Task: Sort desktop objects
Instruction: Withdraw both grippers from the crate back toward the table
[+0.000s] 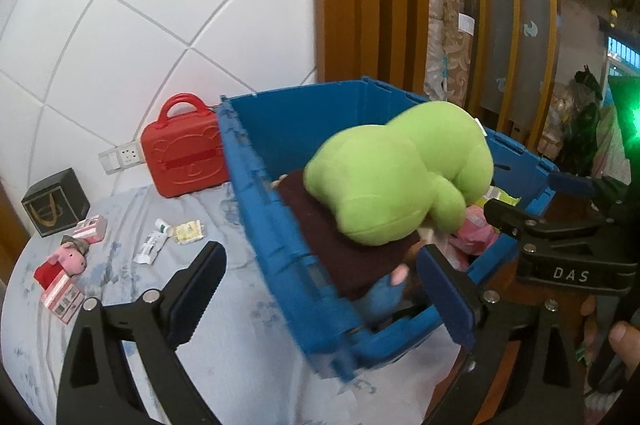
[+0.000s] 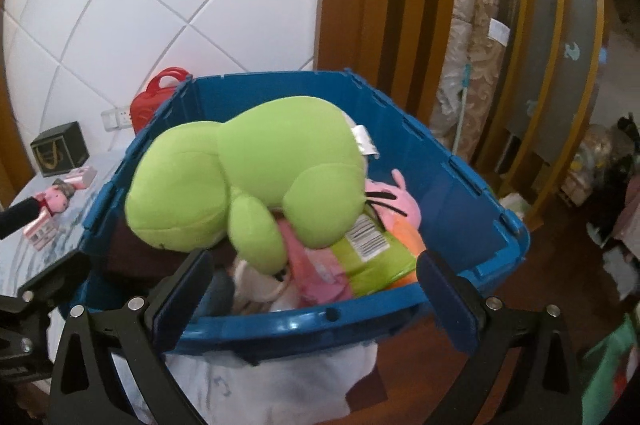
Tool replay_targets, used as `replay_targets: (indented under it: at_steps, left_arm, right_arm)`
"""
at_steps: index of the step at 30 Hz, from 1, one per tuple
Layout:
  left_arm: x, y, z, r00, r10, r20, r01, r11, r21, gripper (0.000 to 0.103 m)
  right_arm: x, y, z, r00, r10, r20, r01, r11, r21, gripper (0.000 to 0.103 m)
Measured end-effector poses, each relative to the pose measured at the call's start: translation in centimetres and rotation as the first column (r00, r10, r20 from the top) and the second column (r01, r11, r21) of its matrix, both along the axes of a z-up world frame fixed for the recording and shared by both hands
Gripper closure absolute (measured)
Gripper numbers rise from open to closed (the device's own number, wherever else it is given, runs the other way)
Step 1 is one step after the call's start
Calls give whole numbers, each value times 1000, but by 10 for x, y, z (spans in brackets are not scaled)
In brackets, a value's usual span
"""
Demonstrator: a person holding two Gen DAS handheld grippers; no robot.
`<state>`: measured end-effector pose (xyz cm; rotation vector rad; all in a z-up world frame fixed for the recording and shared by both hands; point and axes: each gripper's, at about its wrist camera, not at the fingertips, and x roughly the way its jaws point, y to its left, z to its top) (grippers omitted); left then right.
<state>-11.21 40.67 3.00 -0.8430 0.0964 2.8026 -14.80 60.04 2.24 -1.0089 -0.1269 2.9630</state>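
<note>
A light green plush toy (image 1: 396, 177) (image 2: 248, 185) lies on top of the pile inside a blue plastic bin (image 1: 256, 185) (image 2: 460, 193). Under it are a dark maroon cloth (image 1: 340, 245), a pink pig plush (image 2: 394, 199) and a green packet with a barcode (image 2: 368, 245). My left gripper (image 1: 320, 251) stands open over the bin's near corner, nothing between its fingers. My right gripper (image 2: 313, 259) is open above the bin's near rim, also holding nothing. Neither gripper touches the green plush.
On the pale blue tablecloth (image 1: 224, 305) left of the bin lie a red toy case (image 1: 184, 149), a black box (image 1: 54, 203), a small pink pig toy (image 1: 70, 257), pink cartons (image 1: 64, 295), a white tube (image 1: 154, 245) and a yellow packet (image 1: 188, 231). A wooden door frame (image 2: 380, 5) stands behind.
</note>
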Motion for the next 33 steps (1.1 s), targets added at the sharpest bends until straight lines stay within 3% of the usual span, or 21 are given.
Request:
replay_targets:
  at_steps: [9,21,29,33]
  left_arm:
    - [29,-96,3,999,42,1,-42,999,24,6]
    - [66,-245,-17,986,166,22,-167,985,39,6]
    - [64,-332,-47,939,329,102,-337,939,69,6]
    - [51,-373,-67,888,430,162,-444,894,58,6]
  right_arm:
    - [26,-101,8,999,26,-28,-25,999,36,0]
    - [53,-254,-9,987,162,-20,-161,985,57,0]
    - [27,-338,-30,953,297,51,-300,952,63,0]
    - [1,-375,-45,923,377,79,-381,923,49,0]
